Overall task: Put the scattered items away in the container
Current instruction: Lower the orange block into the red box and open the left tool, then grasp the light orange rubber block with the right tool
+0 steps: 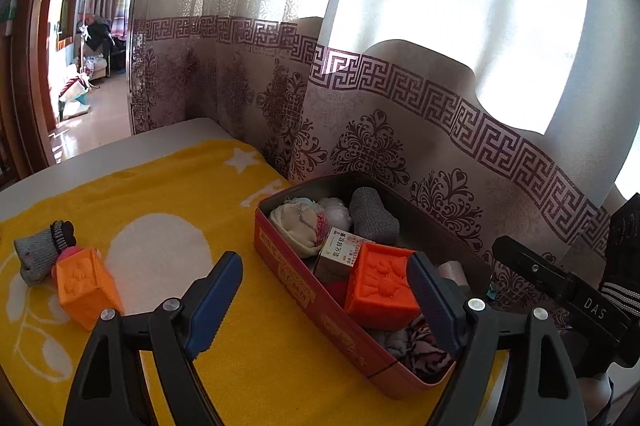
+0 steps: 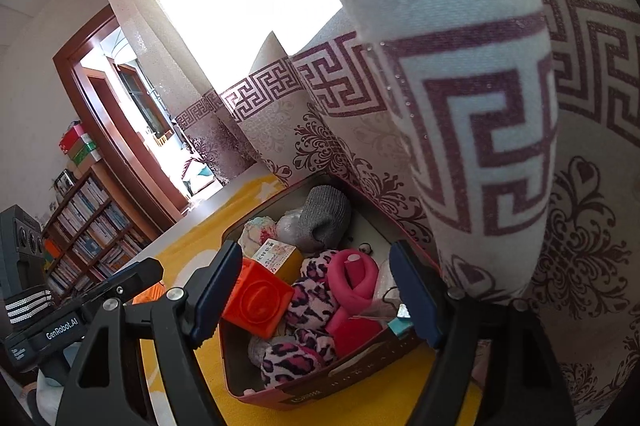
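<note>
Both the left hand-held gripper and right hand-held gripper are spread and empty; at nine o'clock of the red tin, the soft-looking orange embossed cube likely squashes, so pinch opposite flat faces.

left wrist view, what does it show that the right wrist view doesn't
Only the left wrist view shows the items still outside the tin: an orange block and a grey sock on the yellow towel.

Only the right wrist view shows the pink foam roll, the leopard-print sock and a bookshelf.

Both show the red tin, the orange block inside it, the small carton, the curtain, and an open, empty claw.
</note>
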{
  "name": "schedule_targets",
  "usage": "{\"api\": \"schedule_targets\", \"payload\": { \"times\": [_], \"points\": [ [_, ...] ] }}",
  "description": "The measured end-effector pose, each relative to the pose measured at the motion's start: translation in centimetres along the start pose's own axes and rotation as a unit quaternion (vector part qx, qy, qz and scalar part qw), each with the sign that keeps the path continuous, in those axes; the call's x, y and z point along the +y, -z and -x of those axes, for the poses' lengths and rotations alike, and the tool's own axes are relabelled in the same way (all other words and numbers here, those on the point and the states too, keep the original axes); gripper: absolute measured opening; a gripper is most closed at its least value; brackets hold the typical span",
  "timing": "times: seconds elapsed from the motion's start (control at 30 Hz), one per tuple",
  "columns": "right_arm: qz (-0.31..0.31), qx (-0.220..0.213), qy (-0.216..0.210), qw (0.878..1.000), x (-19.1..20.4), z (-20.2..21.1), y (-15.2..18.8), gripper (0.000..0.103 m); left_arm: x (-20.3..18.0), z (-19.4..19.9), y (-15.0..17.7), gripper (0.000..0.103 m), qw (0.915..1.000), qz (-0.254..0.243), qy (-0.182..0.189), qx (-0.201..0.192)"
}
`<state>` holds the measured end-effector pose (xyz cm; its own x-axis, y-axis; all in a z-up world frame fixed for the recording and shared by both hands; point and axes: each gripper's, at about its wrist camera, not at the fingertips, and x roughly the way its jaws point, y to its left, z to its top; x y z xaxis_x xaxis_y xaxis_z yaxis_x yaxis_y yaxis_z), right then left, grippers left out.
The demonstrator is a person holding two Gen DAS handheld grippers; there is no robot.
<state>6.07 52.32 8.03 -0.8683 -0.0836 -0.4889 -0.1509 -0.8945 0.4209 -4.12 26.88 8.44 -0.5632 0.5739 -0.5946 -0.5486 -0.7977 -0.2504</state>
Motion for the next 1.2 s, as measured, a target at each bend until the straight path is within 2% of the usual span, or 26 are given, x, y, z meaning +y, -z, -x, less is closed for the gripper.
{"api": "schedule_targets", "payload": {
  "times": [0.27,0.57,0.8,1.03,1.2],
  "points": [
    [0.056,0.012,-0.034,0.998,5.1,-0.7,1.0,0.082,7.4,3.1,1.9,0.086,0.9963,0.065,-0.056,-0.008],
    [0.147,0.061,-0.087,0.983,13.1,-3.9,3.6,0.082,16.8,7.7,4.7,0.086,0.9808,0.123,-0.15,-0.019],
    [0.173,0.145,-0.125,0.966,18.9,-9.7,5.9,0.082,21.7,10.6,6.9,0.086,0.9702,0.164,-0.176,-0.025],
    [0.24,0.194,-0.114,0.944,24.8,-15.2,9.2,0.082,25.1,11.5,8.7,0.086,0.9583,0.214,-0.188,-0.025],
    [0.24,0.207,-0.098,0.943,26.4,-18.1,9.9,0.082,25.9,11.0,9.1,0.086,0.9556,0.226,-0.189,-0.018]
  ]
}}
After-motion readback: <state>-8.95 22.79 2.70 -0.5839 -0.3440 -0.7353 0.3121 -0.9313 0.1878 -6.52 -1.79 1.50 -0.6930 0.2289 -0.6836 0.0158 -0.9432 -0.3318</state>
